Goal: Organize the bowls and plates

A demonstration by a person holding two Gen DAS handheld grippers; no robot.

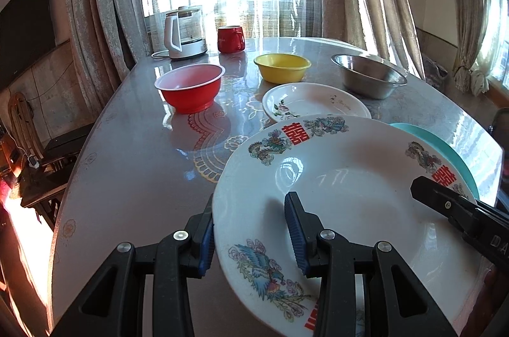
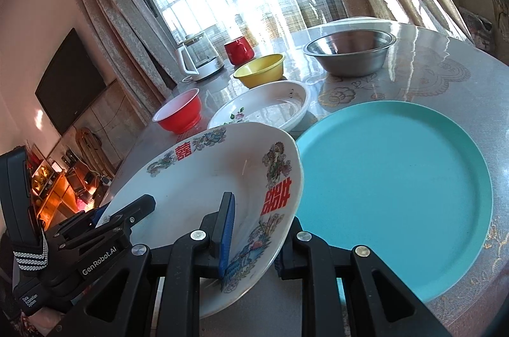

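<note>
A large white plate with red characters and phoenix patterns [image 1: 343,197] [image 2: 203,187] is held tilted above the table by both grippers. My left gripper [image 1: 249,237] straddles its left rim, one finger under and one on top. My right gripper [image 2: 254,241] straddles its right rim and shows in the left wrist view [image 1: 445,203]. A teal plate [image 2: 394,187] [image 1: 445,146] lies flat to the right, partly under the white plate. Behind are a small floral white plate [image 1: 315,101] [image 2: 270,109], a red bowl [image 1: 191,89] [image 2: 179,113], a yellow bowl [image 1: 282,67] [image 2: 261,70] and a steel bowl [image 1: 369,76] [image 2: 350,51].
A glass kettle [image 1: 186,31] [image 2: 200,58] and a red mug [image 1: 230,38] [image 2: 239,50] stand at the far table edge by the curtained window. The round glossy table [image 1: 133,152] drops off on the left toward low furniture and a wall TV [image 2: 70,82].
</note>
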